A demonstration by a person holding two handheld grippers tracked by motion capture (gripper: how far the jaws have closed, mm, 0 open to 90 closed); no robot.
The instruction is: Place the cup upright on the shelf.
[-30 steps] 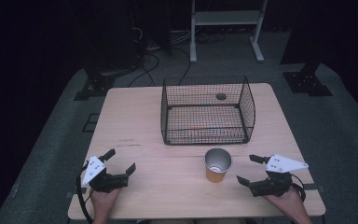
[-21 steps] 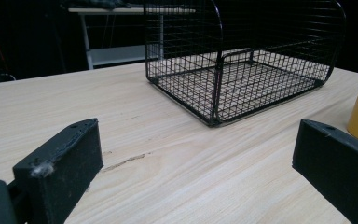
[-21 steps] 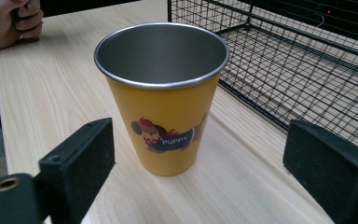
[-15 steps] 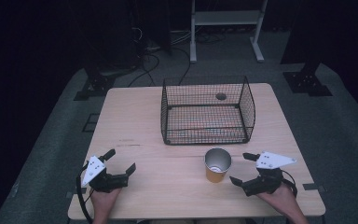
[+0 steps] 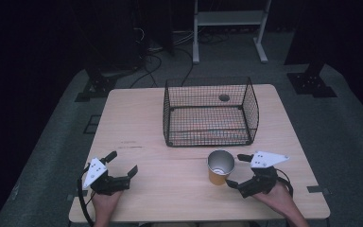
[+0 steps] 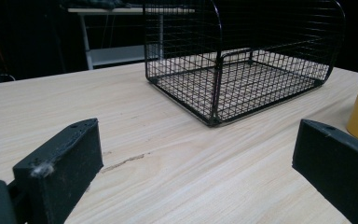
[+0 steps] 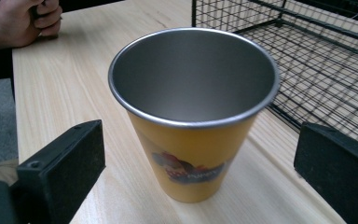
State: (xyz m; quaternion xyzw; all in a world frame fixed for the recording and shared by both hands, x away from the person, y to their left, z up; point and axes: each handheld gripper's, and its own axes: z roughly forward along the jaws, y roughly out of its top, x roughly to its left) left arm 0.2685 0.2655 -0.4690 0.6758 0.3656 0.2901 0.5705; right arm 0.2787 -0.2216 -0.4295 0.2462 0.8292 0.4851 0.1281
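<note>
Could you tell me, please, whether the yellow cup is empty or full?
Empty: the right gripper view looks into the upright yellow cup and shows only bare metal inside.

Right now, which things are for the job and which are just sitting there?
Probably for the job:
- yellow cup, upright, with the open right claw next to it
- empty wire basket behind it

Just sitting there:
- left claw, open, resting apart
- white shelf and floor cables beyond the table

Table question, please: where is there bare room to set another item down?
The widest free patch on the table lies left of the wire basket, running down to the left gripper. The strip between the two grippers is also bare. It is crowded at the yellow cup, with the right gripper beside it.
</note>
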